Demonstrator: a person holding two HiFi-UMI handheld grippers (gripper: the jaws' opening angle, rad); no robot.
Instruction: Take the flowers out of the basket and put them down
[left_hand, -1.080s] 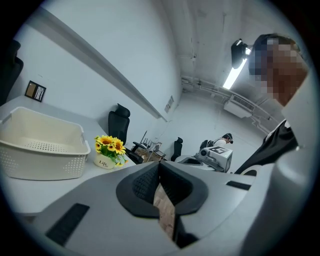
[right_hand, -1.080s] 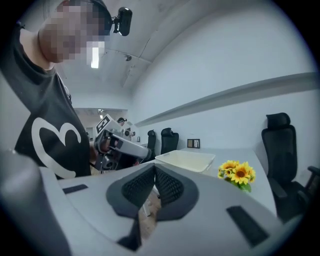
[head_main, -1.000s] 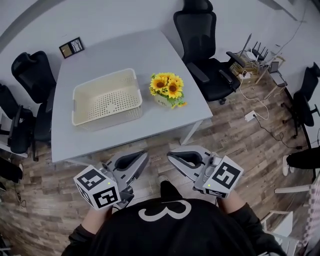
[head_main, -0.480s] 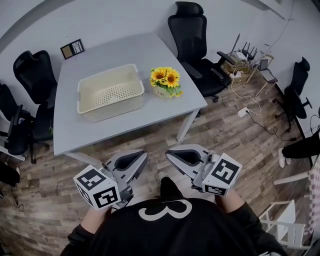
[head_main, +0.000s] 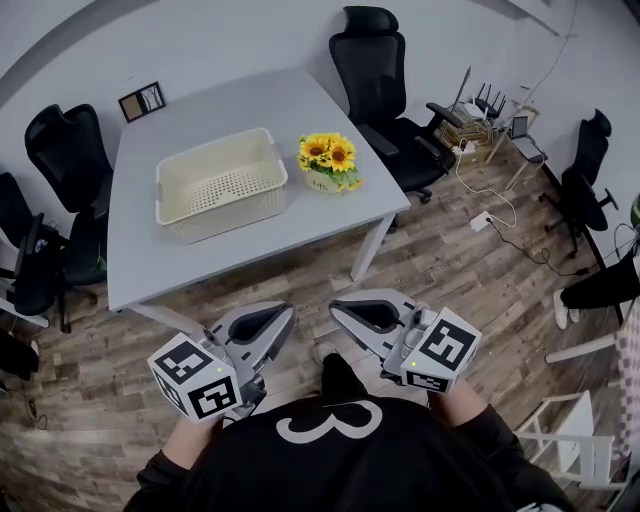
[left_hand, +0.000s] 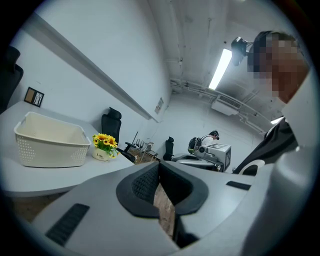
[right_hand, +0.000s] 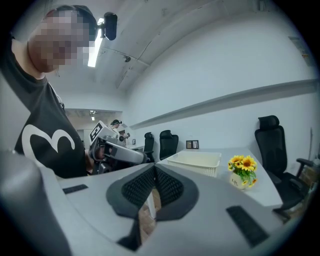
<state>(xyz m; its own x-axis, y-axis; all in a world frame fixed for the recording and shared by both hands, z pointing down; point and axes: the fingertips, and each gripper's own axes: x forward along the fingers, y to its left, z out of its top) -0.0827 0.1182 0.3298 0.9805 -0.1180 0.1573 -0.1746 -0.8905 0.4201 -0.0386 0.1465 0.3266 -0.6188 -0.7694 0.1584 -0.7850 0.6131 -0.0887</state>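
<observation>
A small white pot of yellow sunflowers (head_main: 328, 163) stands on the grey table (head_main: 250, 250), just right of the empty cream basket (head_main: 225, 208). Both grippers are held low near the person's body, over the wood floor and well short of the table. The left gripper (head_main: 284, 316) is shut with nothing in it, and so is the right gripper (head_main: 340, 310). In the left gripper view the flowers (left_hand: 104, 146) and basket (left_hand: 50, 145) sit far beyond the shut jaws. The right gripper view also shows the flowers (right_hand: 242, 170) next to the basket (right_hand: 195, 161), far off.
Black office chairs stand around the table: one behind it (head_main: 375, 70), others at its left (head_main: 60, 150). A small framed picture (head_main: 142, 99) lies on the far corner. Cables and a router stand (head_main: 480, 110) sit on the floor to the right.
The table, basket and flowers have shrunk and shifted up in the head view as the person stepped back. Both grippers keep the same shut pose near the body.
</observation>
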